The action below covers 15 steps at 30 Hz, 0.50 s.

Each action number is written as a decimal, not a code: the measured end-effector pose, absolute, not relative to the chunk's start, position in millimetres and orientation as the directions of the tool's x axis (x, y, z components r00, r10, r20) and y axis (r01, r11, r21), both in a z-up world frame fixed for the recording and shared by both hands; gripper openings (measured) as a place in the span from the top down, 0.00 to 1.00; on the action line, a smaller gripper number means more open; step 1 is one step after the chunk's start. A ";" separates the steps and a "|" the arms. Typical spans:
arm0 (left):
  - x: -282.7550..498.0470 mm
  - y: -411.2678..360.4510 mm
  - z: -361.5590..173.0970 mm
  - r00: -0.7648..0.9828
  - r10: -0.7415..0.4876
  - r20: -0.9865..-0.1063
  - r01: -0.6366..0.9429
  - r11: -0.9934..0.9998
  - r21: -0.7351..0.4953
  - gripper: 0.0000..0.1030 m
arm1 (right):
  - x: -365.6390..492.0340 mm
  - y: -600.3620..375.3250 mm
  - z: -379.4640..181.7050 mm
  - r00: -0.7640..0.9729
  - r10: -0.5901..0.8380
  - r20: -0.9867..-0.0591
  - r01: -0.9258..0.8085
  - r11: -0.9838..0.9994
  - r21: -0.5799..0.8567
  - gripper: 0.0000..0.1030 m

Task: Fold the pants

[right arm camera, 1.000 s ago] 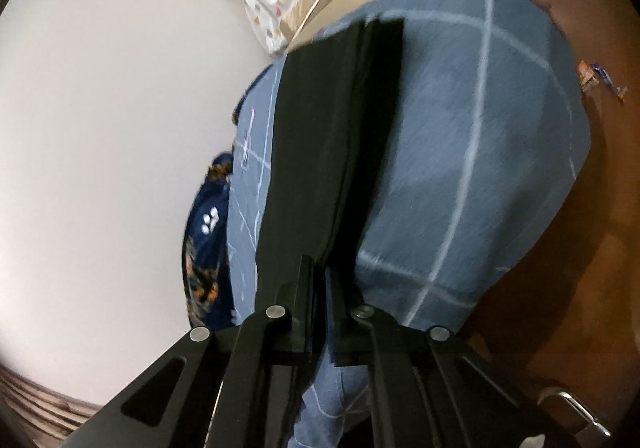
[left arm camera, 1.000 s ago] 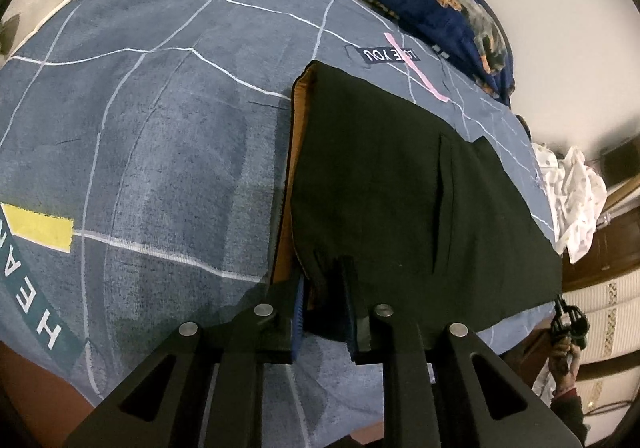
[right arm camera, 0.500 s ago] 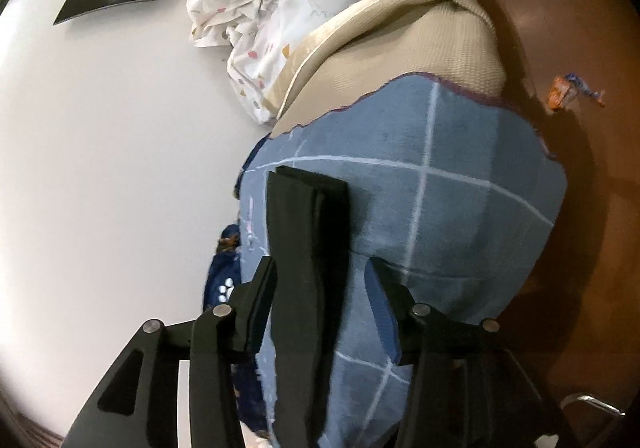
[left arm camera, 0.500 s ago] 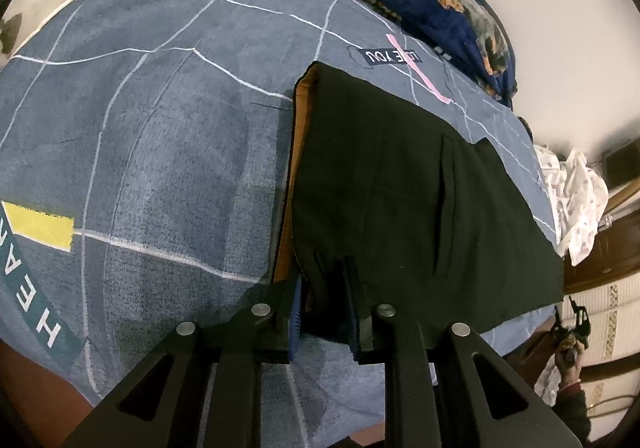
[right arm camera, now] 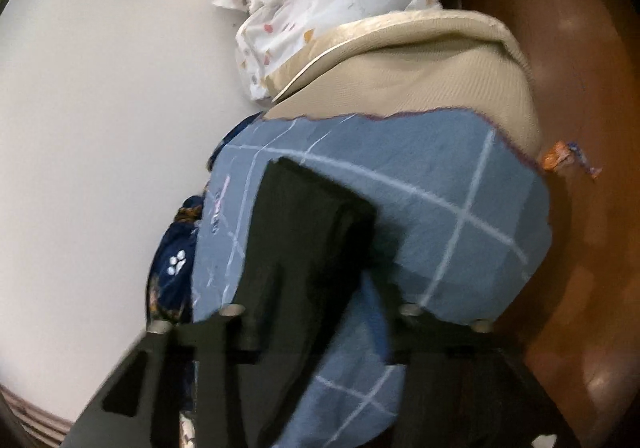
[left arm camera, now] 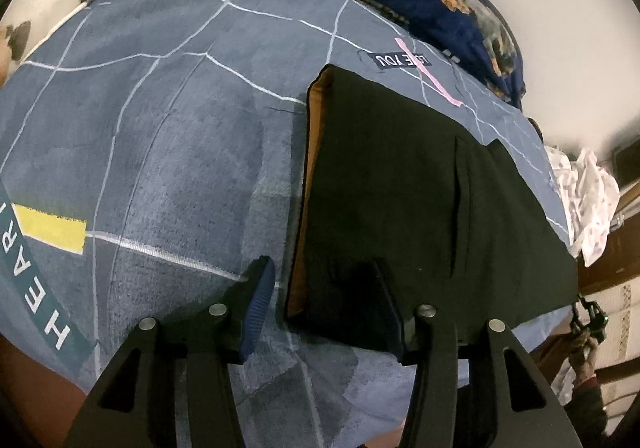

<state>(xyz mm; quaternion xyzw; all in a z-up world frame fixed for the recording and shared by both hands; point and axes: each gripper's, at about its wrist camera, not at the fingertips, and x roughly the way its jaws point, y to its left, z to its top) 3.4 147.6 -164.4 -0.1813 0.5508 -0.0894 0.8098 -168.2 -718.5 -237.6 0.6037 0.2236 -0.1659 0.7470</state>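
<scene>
Blue bedsheet [left arm camera: 160, 151] bears black pants [left arm camera: 400, 199], flat.

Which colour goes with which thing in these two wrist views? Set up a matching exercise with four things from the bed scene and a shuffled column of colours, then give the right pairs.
Things:
1. pants
2. bedsheet
3. stripe beside the lettering on the sheet
4. floor

Colours:
A. yellow
B. brown
C. black
D. blue-grey with white lines

Right pairs: 1-C, 2-D, 3-A, 4-B
</scene>
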 end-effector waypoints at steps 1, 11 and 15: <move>3.4 146.5 -164.4 0.377 -0.343 -0.860 -0.054 0.919 -0.390 0.51 | -169.1 -719.5 -238.1 0.854 0.027 -0.519 0.503 0.209 0.838 0.75; -2.1 156.5 -158.6 0.415 -0.355 -0.838 -0.089 0.901 -0.425 0.51 | -145.8 -725.0 -233.7 0.833 0.070 -0.548 0.527 0.198 0.826 0.87; -7.9 159.7 -138.8 0.487 -0.321 -0.812 -0.101 0.903 -0.418 0.51 | -145.0 -721.2 -226.5 0.827 0.053 -0.560 0.534 0.240 0.811 0.87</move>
